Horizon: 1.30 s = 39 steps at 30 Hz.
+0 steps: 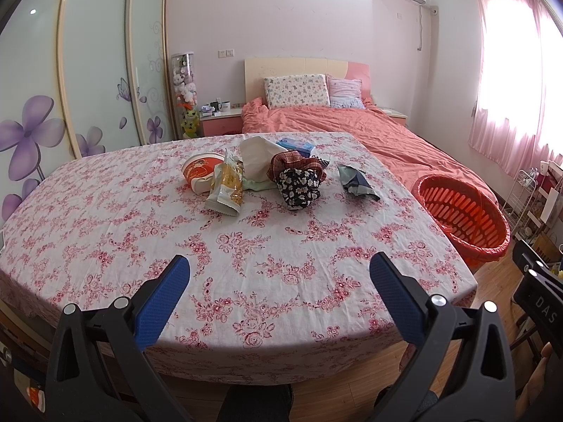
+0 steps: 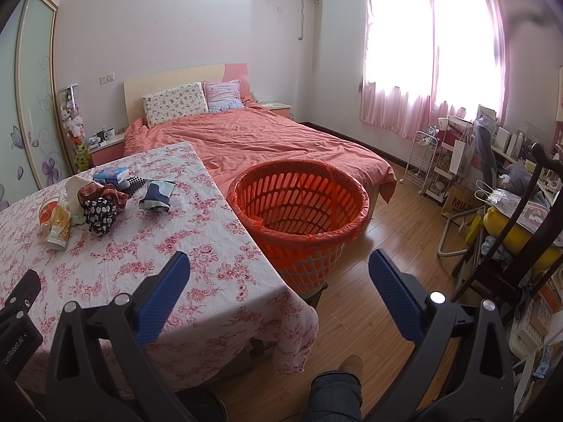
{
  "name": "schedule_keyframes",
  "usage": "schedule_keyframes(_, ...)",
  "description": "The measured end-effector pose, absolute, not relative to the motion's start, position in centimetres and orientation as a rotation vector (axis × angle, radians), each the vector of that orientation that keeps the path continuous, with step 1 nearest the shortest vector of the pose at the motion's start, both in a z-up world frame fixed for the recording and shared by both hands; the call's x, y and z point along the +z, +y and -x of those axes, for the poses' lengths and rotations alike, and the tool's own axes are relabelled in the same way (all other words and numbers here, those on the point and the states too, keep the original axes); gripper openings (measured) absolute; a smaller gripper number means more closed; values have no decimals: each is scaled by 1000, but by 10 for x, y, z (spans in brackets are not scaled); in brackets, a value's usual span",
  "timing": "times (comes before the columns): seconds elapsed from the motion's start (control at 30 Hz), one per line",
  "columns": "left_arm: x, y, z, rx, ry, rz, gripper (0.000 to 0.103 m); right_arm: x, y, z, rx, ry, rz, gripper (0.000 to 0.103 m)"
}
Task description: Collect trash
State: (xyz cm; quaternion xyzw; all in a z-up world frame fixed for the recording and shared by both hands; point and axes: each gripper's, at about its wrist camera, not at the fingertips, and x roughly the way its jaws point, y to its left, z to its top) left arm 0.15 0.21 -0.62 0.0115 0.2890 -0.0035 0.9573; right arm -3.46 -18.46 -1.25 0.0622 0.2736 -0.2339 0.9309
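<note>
We hold both tongs, left tongs [image 1: 279, 274] and right tongs [image 2: 279, 274], released and empty near the table's [image 1: 105, 232] near edge; trash [image 1: 225, 186] clusters toward its far edge, orange basket [image 2: 299, 207] beside its right edge for drops.

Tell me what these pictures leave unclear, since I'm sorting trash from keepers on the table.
- White bag: lower part hidden behind the cloth pile, both views.
- Blue box: label too small to read, both views.
- Orange basket: floor hidden by its near wall, right wrist view.
- Dark packet: print unreadable, contents unknown.
</note>
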Motion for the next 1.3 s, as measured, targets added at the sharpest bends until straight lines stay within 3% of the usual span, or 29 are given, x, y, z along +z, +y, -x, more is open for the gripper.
schedule_keyframes(0.8,-17,-1,-5,23,608,-33,101,-16,-190,30,-474,574,-124,99)
schedule_keyframes(1.3,-30,122,-115,206,743,82,101,-22,-160,-64,-303,671,-126,99)
